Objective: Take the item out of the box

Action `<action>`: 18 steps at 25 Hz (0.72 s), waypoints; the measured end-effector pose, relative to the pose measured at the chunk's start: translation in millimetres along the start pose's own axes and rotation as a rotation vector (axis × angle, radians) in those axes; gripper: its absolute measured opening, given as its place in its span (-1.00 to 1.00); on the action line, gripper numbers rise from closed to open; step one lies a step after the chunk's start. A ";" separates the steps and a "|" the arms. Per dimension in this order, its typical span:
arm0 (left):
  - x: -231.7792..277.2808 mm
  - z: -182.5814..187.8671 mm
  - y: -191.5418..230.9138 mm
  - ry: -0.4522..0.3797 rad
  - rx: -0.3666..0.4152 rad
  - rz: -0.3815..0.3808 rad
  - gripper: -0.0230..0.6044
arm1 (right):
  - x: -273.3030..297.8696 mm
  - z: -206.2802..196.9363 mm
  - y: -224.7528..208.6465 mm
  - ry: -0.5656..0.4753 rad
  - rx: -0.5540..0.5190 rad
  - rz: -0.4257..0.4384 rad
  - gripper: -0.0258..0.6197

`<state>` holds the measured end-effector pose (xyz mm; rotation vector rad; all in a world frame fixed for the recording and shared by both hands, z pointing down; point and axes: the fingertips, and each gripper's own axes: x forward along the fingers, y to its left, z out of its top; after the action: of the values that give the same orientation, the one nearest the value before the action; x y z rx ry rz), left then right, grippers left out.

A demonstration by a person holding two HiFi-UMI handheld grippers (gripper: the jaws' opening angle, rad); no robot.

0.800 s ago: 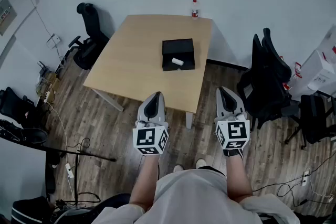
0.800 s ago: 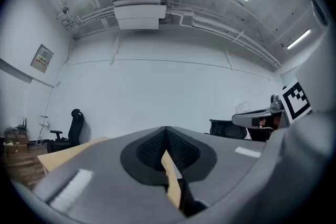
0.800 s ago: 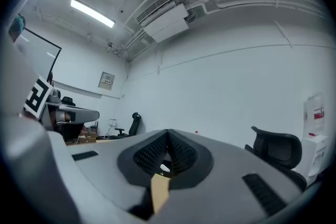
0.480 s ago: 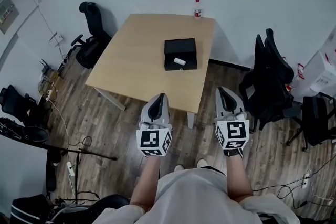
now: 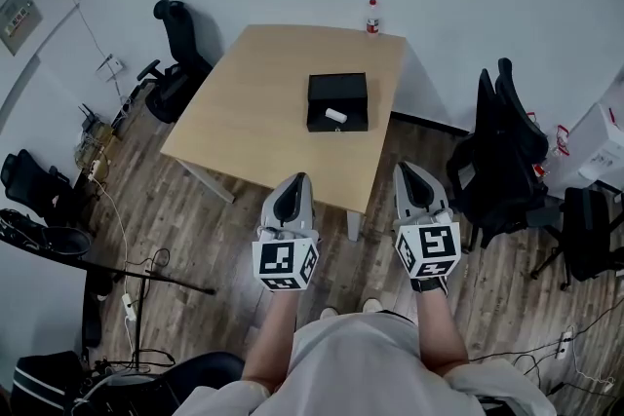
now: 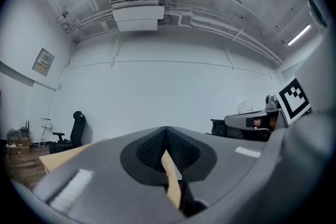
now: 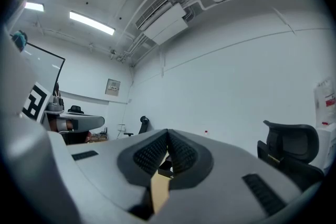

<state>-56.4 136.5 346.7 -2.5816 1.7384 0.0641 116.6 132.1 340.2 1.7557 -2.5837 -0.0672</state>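
Observation:
An open black box (image 5: 337, 100) sits on the wooden table (image 5: 273, 112), toward its right side. A small white item (image 5: 334, 115) lies inside the box near its front wall. My left gripper (image 5: 292, 184) and right gripper (image 5: 409, 171) hang side by side in front of the table's near edge, well short of the box. Both have their jaws closed together with nothing between them. In the right gripper view the box (image 7: 164, 166) shows through the narrow slit between the shut jaws.
A water bottle (image 5: 372, 17) stands at the table's far edge. Black office chairs stand at the left (image 5: 175, 54) and right (image 5: 502, 151) of the table. Cables and a power strip (image 5: 128, 307) lie on the wood floor at left. White boxes (image 5: 597, 143) stand at the right.
The view has shifted slightly forward: the table and box sit a little lower and to the right in the picture. Both grippers keep their pose and stay shut.

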 end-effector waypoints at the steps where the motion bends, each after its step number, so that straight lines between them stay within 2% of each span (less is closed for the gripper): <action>1: 1.5 0.2 -1.5 0.000 -0.002 0.003 -0.91 | 0.0 0.8 -2.5 0.000 -0.001 0.001 -0.88; 10: 12.4 -2.8 -26.8 0.000 -0.017 0.023 -0.91 | -8.3 -5.0 -24.2 0.010 -0.010 0.037 -0.88; 18: 9.2 -16.7 -62.0 0.029 -0.025 0.019 -0.91 | -20.1 -23.4 -42.0 0.024 0.024 0.063 -0.88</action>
<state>4.9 150.5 362.9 -2.5966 1.7834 0.0489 163.9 134.8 361.9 1.6706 -2.6315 -0.0142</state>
